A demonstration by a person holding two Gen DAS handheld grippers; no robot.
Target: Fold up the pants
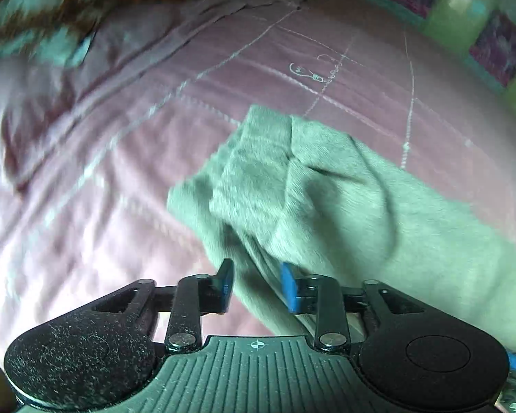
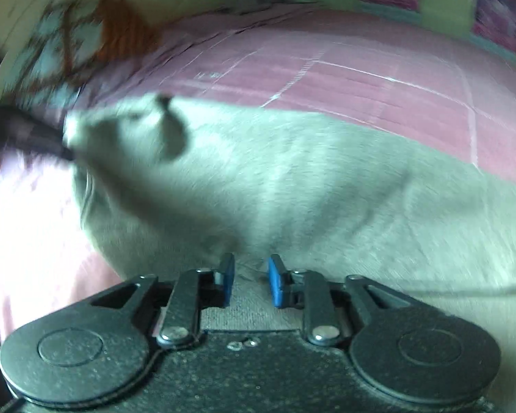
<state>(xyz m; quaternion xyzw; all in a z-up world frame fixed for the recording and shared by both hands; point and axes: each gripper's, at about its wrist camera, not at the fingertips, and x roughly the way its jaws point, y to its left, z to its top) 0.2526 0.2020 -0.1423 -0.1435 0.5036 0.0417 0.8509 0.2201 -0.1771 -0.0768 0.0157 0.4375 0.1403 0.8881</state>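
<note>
Right now, nearest me in the left wrist view, my left tool (image 1: 257, 287) has its blue pads (image 1: 289, 287) apart with a band of the grey-green pants (image 1: 326, 189) running up between them; the pads do not appear to press on the cloth, so I read this tool as open around the fabric, not gripping it. In the right wrist view my right tool (image 2: 251, 280) looks the same: its pads (image 2: 275, 285) stand a little apart, with puckered cloth bunched just ahead of and between them, and I see no firm pinch there either. Both views are smeared, so I would not swear to light contact. The pants (image 2: 292, 179) lie on the pink bedspread (image 1: 326, 48), and from the left they show stacked layers with a leg end doubled back, which I judge to be a fold laid down on purpose so the garment shortens. Beyond them the bedspread (image 2: 361, 79) runs bare, crossed by pale stitched lines, which leaves room for another fold. Farthest off sit a patterned pillow (image 1: 34, 10) and a green wall (image 1: 464, 10).
</note>
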